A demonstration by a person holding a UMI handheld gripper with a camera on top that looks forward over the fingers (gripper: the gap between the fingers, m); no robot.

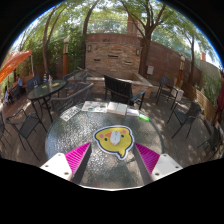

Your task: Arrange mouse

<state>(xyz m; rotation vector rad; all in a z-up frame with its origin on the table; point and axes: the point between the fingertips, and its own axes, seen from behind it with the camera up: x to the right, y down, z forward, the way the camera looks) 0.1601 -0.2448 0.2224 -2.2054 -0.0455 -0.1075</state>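
Observation:
A yellow cartoon-shaped mouse pad [114, 141] lies on a round glass table [70, 135], just ahead of my fingers. My gripper [112, 158] is open and empty; its pink pads [76, 157] stand apart on either side of the pad's near edge, above the glass. I see no computer mouse in view.
White papers [100, 107] lie at the table's far side. Black metal chairs [122, 90] ring the table, with another table and chairs [45, 92] beyond on the left. A brick wall [112, 50] and trees stand behind the patio.

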